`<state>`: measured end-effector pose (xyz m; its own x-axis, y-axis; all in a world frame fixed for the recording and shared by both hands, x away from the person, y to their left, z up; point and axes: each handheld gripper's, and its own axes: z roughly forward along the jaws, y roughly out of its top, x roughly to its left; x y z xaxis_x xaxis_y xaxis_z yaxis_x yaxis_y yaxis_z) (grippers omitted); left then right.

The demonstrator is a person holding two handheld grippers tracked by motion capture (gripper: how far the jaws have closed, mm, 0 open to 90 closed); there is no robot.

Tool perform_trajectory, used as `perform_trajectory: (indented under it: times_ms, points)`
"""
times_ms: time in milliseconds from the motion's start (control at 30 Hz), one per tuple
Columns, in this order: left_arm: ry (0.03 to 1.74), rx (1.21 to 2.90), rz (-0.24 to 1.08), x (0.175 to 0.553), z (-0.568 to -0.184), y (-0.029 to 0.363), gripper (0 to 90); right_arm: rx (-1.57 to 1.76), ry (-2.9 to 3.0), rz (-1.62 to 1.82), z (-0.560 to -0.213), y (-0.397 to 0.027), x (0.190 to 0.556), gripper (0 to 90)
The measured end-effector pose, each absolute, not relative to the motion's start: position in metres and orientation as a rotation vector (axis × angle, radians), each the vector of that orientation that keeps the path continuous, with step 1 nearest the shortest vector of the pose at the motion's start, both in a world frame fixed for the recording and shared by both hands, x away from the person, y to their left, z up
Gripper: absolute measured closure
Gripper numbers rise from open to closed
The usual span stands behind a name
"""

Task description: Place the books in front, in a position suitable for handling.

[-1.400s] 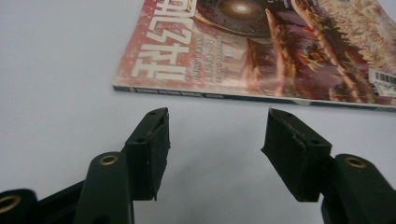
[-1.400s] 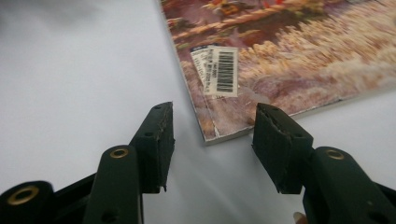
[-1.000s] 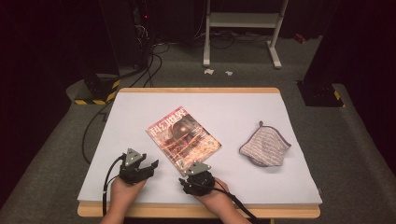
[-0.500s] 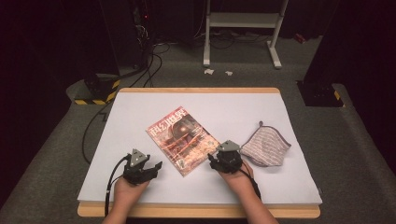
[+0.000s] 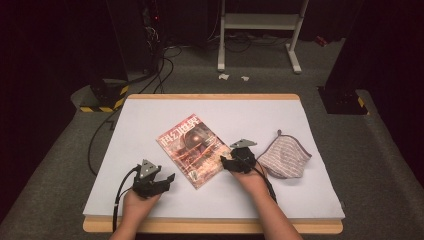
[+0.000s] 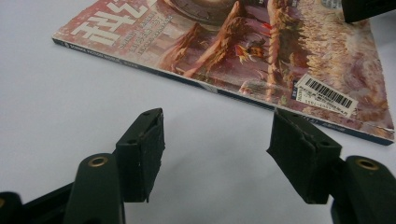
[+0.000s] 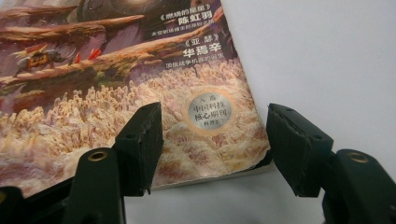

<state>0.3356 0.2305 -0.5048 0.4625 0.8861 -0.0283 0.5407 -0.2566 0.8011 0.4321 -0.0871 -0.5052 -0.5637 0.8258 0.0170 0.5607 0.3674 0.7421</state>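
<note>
On the white sheet that covers the desk [image 5: 150, 125], my magazine [image 5: 191, 149] lies flat and skewed, cover up, about midway between my two hands. In the left gripper view its far corner is cut off by the frame, and the small print on its spine is too fine for me to read. My left gripper [image 5: 167, 179] sits just off the magazine's near left edge, its fingers [image 6: 142, 149] spread apart over bare sheet with nothing between them; they have just been opening. My right gripper [image 5: 227, 161] is at the magazine's right corner, fingers [image 7: 140, 144] also wide and lately opening further, one above the cover, the other beyond the edge; I cannot tell whether either touches the paper. That corner curls up slightly. A striped cloth pouch [image 5: 287, 157] lies just right of my right hand; how far its inside is open is hard to make out. The desk shows a wooden rim. Beyond it is grey carpet, black cables [image 5: 160, 70], a white metal stand [image 5: 260, 30], and dark surroundings that swallow detail.
</note>
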Motion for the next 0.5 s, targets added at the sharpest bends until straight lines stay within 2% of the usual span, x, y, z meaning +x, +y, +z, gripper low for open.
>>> perform_trajectory:
  times_ms: [200, 500]
  points:
    - [1.201, 1.929, 0.558, 0.336, -0.505, 0.233, 36.2, 1.180, 2.293, 1.034, -0.506, -0.084, 0.417, 38.1]
    - [1.236, 1.915, 0.544, 0.339, -0.506, 0.241, 36.1, 1.046, 2.381, 1.092, -0.508, -0.062, 0.367, 39.4]
